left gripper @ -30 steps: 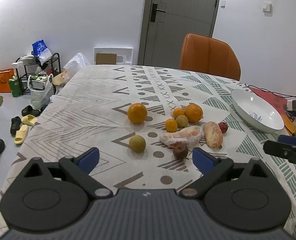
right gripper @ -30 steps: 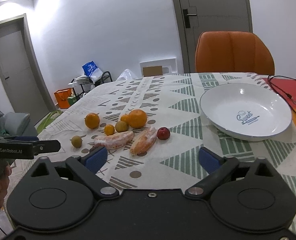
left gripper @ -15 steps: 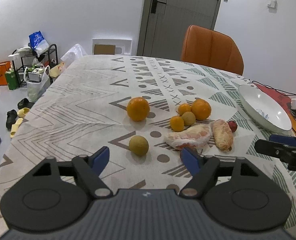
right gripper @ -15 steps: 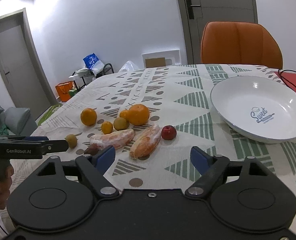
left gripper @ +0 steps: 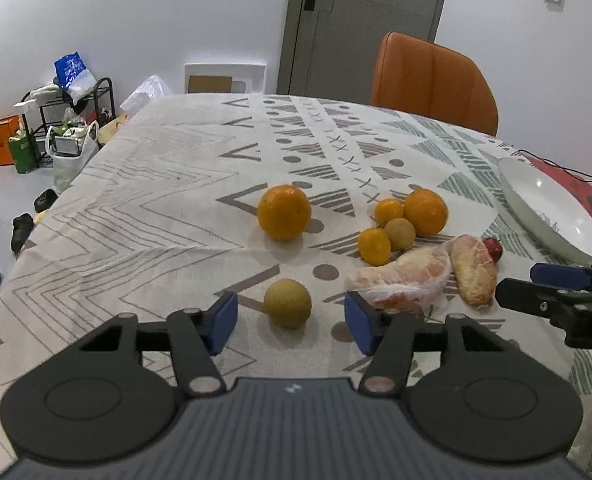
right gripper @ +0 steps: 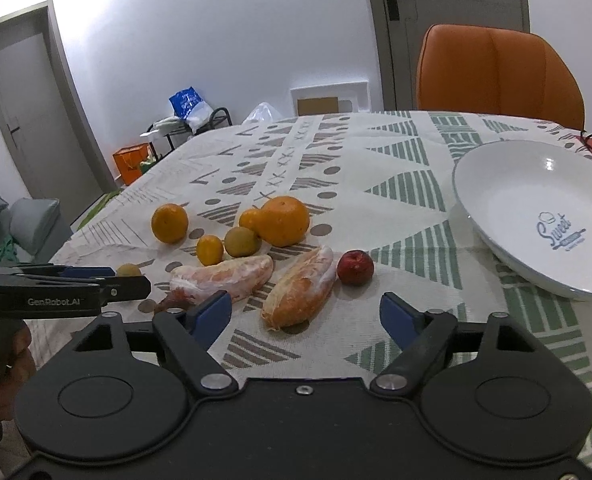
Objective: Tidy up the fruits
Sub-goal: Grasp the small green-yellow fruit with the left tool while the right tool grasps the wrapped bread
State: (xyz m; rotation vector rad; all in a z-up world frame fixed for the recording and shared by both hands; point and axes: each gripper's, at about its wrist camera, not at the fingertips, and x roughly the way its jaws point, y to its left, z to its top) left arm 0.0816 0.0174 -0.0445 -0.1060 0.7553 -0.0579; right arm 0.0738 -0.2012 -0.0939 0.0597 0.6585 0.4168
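On the patterned tablecloth [left gripper: 168,184], a white plate [right gripper: 536,216] sits empty at the right, well apart from the scattered fruit. The left gripper [left gripper: 290,320] has its jaws spread wide, holding nothing, with a yellow-green fruit [left gripper: 288,307] lying between its blue fingertips [left gripper: 222,320], apparently untouched. The right gripper [right gripper: 306,314] is likewise spread wide and empty, its fingers framing a peeled citrus segment [right gripper: 300,286]. A second segment [right gripper: 222,280] lies just beside it, a small red fruit [right gripper: 355,267] near its right end, and oranges [right gripper: 283,221] cluster behind.
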